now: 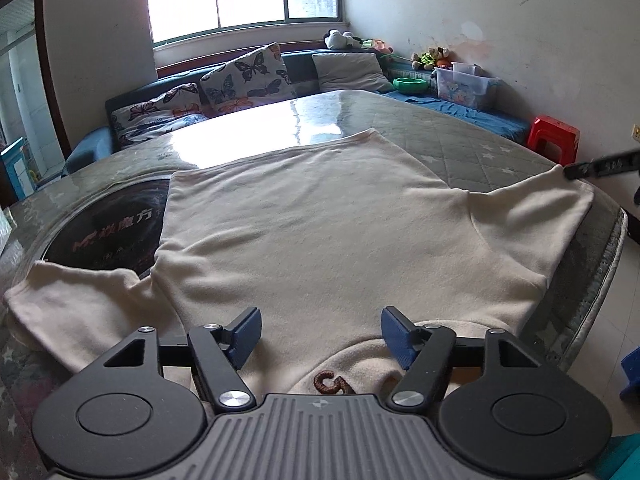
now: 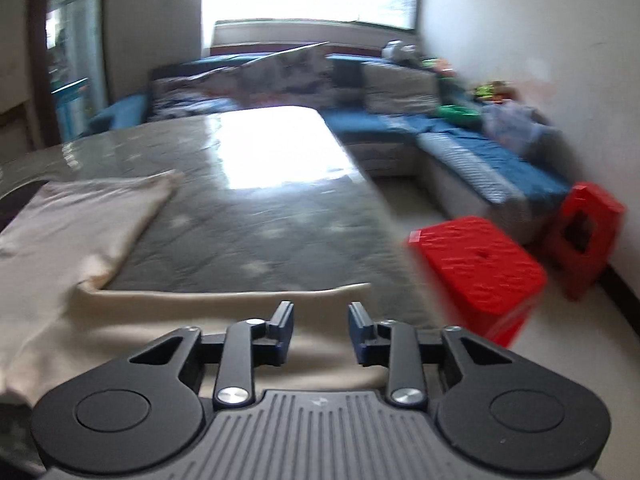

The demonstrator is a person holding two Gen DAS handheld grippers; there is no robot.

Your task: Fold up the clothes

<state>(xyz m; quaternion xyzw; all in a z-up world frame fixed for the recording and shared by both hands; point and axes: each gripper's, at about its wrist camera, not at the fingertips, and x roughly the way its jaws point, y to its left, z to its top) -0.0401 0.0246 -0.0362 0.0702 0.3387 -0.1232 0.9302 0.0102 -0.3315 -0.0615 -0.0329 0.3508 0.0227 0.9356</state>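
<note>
A cream T-shirt lies spread flat on the glass-topped table, collar nearest me, with a brown mark inside the neck. My left gripper hovers open just over the collar, nothing between its blue pads. The shirt's right sleeve reaches the table's right edge, where my right gripper shows as a dark bar at the sleeve tip. In the blurred right wrist view, the right gripper is open above that sleeve, with the shirt's body to the left.
A black round logo sits under the glass at the left. Two red plastic stools stand on the floor right of the table. A blue sofa with cushions, toys and a plastic bin runs along the far and right walls.
</note>
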